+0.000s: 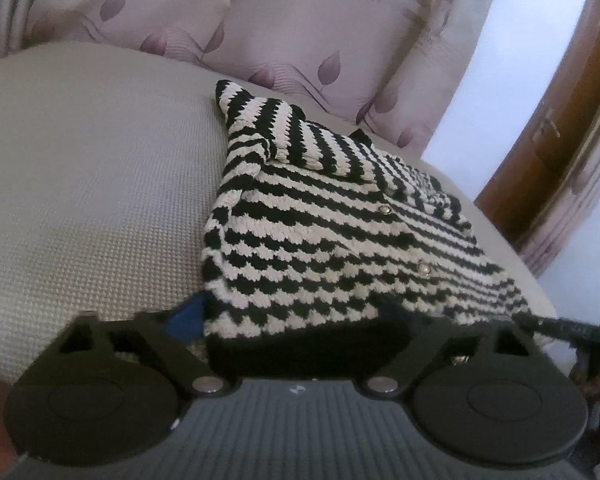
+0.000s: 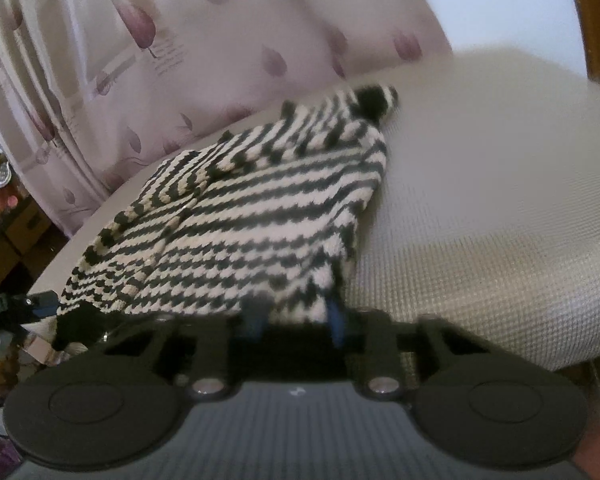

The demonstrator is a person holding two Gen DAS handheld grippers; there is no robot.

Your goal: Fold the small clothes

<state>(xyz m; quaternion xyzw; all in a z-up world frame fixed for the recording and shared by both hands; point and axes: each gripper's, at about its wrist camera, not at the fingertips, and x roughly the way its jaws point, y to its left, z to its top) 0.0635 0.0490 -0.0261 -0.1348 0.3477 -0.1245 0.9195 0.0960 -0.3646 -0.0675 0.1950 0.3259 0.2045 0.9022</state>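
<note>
Both grippers at the near hem of a striped knit cardigan point(image 1: 320, 240) on a cushion point(image 1: 92, 184).
The left gripper point(image 1: 296, 320) straddles the black hem, fingers apart; the right gripper point(image 2: 296, 320) has its fingers narrowed on the hem's corner. An uneven hold could skew the fold or let the thick knit slip free.

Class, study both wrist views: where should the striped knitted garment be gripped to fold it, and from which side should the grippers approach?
Grip the striped knitted garment by its black bottom hem, probably at its two corners, coming in from the near edge. That hem lies closest, runs straight across both views, and is a thick band, while the far end bunches into folded sleeves. The left gripper and right gripper already straddle it.
</note>
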